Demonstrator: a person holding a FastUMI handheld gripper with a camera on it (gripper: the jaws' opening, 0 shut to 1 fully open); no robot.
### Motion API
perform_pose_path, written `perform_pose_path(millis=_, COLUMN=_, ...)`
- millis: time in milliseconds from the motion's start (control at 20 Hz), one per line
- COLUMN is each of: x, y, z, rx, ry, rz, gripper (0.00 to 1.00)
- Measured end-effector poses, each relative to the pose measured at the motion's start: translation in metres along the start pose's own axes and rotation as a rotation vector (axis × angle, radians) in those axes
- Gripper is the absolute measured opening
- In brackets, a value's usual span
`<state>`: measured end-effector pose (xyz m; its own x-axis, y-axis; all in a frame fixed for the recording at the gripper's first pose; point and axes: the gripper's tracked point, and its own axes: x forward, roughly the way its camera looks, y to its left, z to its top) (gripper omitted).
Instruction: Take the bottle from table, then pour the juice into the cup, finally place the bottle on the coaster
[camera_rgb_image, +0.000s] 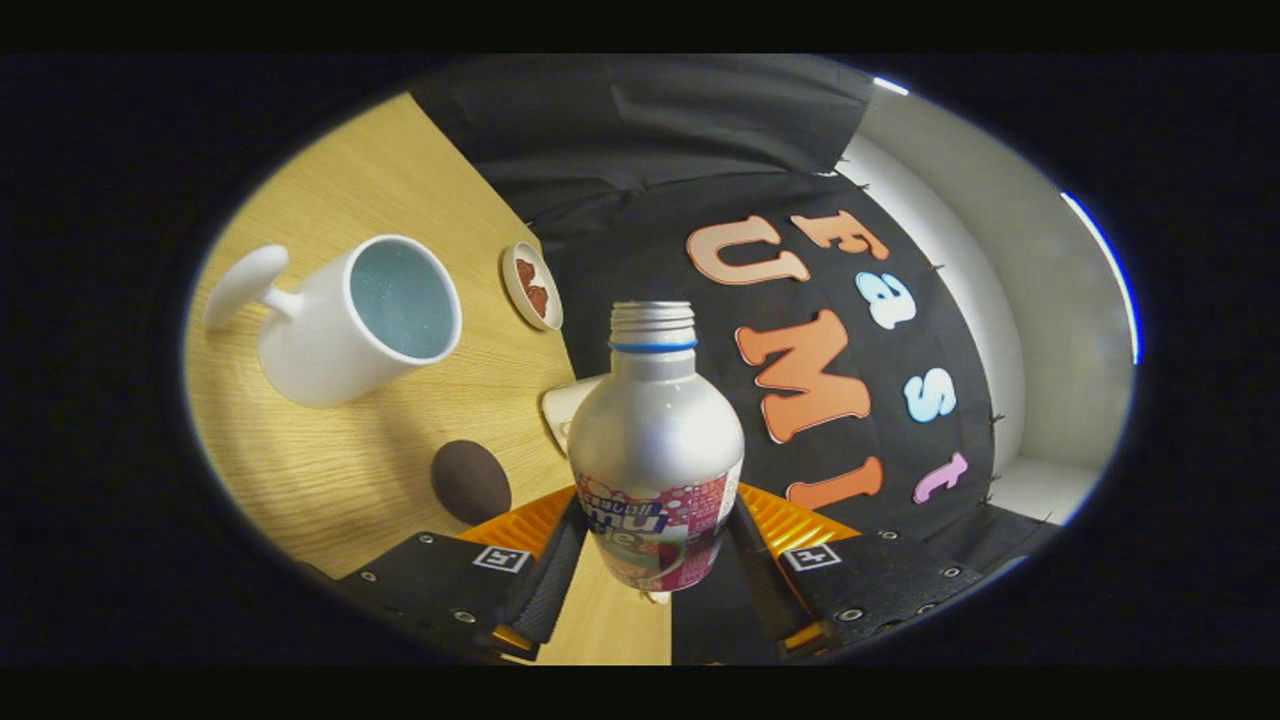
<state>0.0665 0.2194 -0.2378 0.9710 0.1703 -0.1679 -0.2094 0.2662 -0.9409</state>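
Note:
A silver bottle (655, 430) with a pink printed label and an open threaded neck stands between my fingers, and my gripper (655, 560) is shut on its lower body. The whole view is tilted, with the wooden table (400, 450) slanting away beyond the fingers. A white cup (350, 320) with a pale blue inside sits on the table beyond the bottle, its handle pointing away from the bottle. A dark brown round coaster (471, 481) lies on the table just ahead of one finger, between it and the cup.
A small white dish (532, 286) with brown pieces in it rests near the table's far edge, past the cup. A white object (567, 412) sits partly hidden behind the bottle. The booth's black cloth wall rises beyond the table.

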Motion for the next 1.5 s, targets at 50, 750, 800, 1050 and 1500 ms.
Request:
perform_pose_path(millis=50, x=0.001, y=-0.002, z=0.003, rx=-0.032, ry=-0.013, rz=-0.007, gripper=0.77)
perform_pose_path(millis=750, x=0.006, y=0.002, z=0.020, rx=-0.327, ry=-0.097, rz=-0.036, gripper=0.76)
perform_pose_path(millis=800, x=0.005, y=0.002, z=0.021, rx=-0.343, ry=-0.101, rz=-0.039, gripper=0.76)
perform_pose_path(millis=1050, x=0.009, y=0.003, z=0.023, rx=-0.414, ry=-0.112, rz=-0.047, gripper=0.76)
perform_pose_path(millis=1500, x=0.013, y=-0.001, z=0.024, rx=-0.485, ry=-0.125, rz=-0.065, gripper=0.76)
